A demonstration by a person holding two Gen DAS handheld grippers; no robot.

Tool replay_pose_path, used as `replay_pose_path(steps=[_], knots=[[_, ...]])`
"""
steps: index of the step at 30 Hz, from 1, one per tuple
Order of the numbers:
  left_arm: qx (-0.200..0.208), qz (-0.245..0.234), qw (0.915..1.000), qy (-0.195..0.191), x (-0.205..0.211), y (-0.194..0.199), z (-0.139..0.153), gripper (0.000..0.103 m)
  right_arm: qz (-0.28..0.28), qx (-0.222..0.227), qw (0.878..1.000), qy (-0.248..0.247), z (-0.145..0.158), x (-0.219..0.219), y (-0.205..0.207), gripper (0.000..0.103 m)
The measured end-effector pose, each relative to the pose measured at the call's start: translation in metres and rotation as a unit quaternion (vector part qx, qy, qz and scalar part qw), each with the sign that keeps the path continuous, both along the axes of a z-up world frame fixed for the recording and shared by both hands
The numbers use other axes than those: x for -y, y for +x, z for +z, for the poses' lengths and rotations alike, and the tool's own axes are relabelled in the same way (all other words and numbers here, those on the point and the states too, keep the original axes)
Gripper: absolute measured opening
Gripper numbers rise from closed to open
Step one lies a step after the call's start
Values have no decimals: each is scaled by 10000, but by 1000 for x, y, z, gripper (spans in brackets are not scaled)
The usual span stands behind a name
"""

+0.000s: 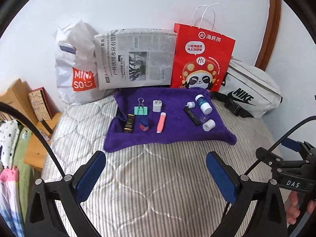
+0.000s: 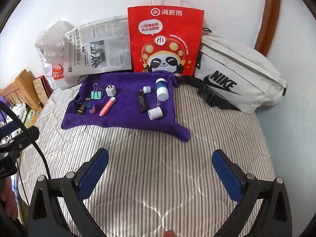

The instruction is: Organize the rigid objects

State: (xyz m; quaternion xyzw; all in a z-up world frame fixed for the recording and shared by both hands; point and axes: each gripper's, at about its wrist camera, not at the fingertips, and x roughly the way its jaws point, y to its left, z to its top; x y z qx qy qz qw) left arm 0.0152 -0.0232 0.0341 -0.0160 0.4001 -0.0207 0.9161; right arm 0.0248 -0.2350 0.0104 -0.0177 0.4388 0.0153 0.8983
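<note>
A purple towel [image 1: 169, 132] [image 2: 122, 120] lies on the striped bed with small rigid items on it. On its left sit a green binder clip [image 1: 140, 109], a white charger plug [image 1: 157, 105], a beaded bracelet [image 1: 129, 123], a blue-pink eraser [image 1: 143, 125] and a pink pen [image 1: 161, 122]. On its right lie a blue-white bottle [image 1: 203, 103], a black bar [image 1: 192, 116], a small white cap [image 1: 190, 104] and a white roll [image 1: 208, 125]. My left gripper [image 1: 156, 174] and right gripper [image 2: 160, 172] both hang open over bare bedding, short of the towel, holding nothing.
Against the wall stand a white Miniso bag [image 1: 77, 69], a folded newspaper [image 1: 134, 59], a red paper bag [image 1: 201, 59] and a white Nike pouch [image 1: 250, 92]. A wooden bed frame [image 1: 35, 144] and clothes lie off the left edge.
</note>
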Motion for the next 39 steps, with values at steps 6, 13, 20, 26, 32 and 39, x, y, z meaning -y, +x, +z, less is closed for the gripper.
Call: replay_pose_path(steps=[6, 13, 20, 26, 32, 39], knots=[[-1, 3, 10000, -17, -3, -7, 1, 102, 54, 64, 9999, -83, 4, -6, -7, 103], [-23, -5, 10000, 47, -4, -13, 0, 102, 49, 60, 9999, -76, 5, -8, -10, 103], [-48, -4, 10000, 38, -4, -14, -1, 102, 32, 47, 10000, -79, 5, -6, -11, 103], [-74, -41, 9999, 57, -4, -14, -3, 102, 18, 81, 9999, -68, 8, -5, -12, 103], [-104, -79, 9999, 89, -2, -15, -4, 102, -8, 105, 9999, -60, 11, -3, -14, 103], [-147, -80, 9998, 105, -5, -14, -5, 102, -42, 115, 9999, -41, 14, 0, -13, 103]])
